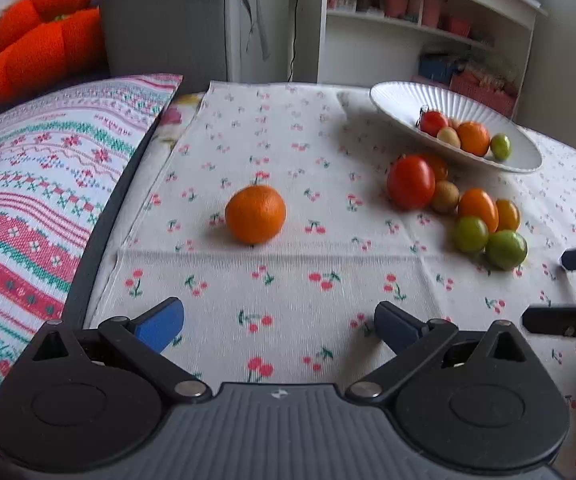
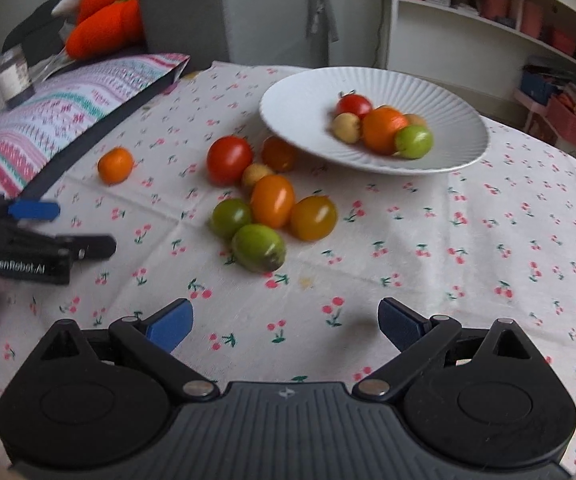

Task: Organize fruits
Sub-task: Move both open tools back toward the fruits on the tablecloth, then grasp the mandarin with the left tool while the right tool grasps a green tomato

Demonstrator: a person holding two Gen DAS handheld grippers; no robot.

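Fruits (image 2: 272,206): eight loose, five plated.

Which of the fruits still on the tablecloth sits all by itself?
The round orange mandarin, lying alone in front of the left gripper. The other loose fruits huddle in one cluster beside the white plate.

- Lone orange mandarin (image 1: 255,214) lies apart on the bench.
- Cluster of red, orange, green fruits (image 2: 266,200) lies beside the plate.
- White ribbed plate (image 2: 299,108) holds five fruits (image 2: 381,128).
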